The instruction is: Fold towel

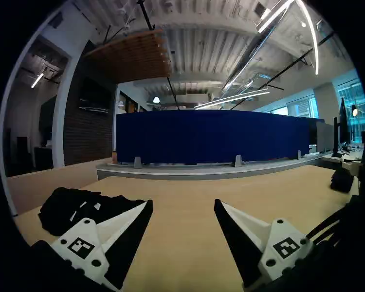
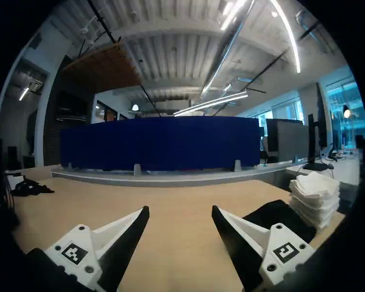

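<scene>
A crumpled black towel (image 1: 80, 209) lies on the wooden table (image 1: 192, 194), just past my left finger in the left gripper view. My left gripper (image 1: 182, 203) hovers low over the table, open, with nothing between its fingers. In the right gripper view another black cloth (image 2: 280, 214) lies flat at the right, partly behind my right finger. Next to it stands a stack of folded white towels (image 2: 315, 197). My right gripper (image 2: 180, 209) is open and holds nothing above bare wood.
A blue partition (image 1: 216, 136) on a grey rail closes off the table's far side. A small black bundle (image 1: 342, 180) sits at the table's right edge, and another dark heap (image 2: 29, 187) lies far left. Monitors (image 2: 315, 136) stand beyond on the right.
</scene>
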